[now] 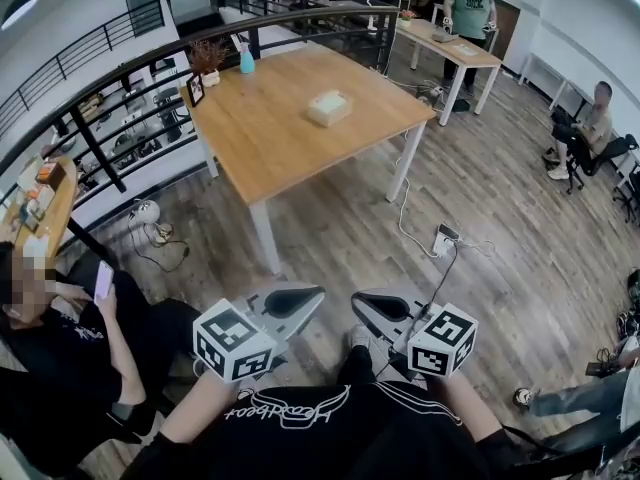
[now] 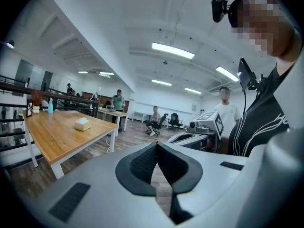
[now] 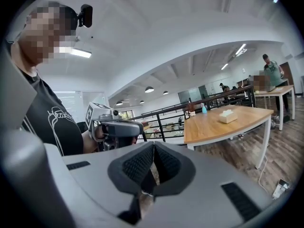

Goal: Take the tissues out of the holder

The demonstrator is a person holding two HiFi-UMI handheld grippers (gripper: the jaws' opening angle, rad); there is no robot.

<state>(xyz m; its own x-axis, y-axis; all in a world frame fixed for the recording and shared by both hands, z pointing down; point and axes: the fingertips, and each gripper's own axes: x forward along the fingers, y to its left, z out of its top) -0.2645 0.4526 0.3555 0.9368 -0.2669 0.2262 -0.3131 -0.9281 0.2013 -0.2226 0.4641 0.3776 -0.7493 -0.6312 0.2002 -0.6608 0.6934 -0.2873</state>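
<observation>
A pale tissue holder (image 1: 329, 107) with a tissue sticking up stands near the middle of a wooden table (image 1: 270, 138), far ahead of me. It also shows small in the left gripper view as a tissue holder (image 2: 82, 124) and in the right gripper view as a tissue holder (image 3: 228, 116). My left gripper (image 1: 312, 294) and right gripper (image 1: 362, 299) are held close to my body, tips facing each other, well short of the table. Both are shut with nothing between the jaws, as the left gripper (image 2: 156, 145) and the right gripper (image 3: 153, 145) show in their own views.
A blue bottle (image 1: 246, 61), a plant and a photo frame (image 1: 196, 89) stand at the table's far left. A black railing (image 1: 120, 98) runs behind it. A seated person (image 1: 70, 348) is at my left. A power strip and cable (image 1: 445, 238) lie on the wooden floor. Other people are at far desks.
</observation>
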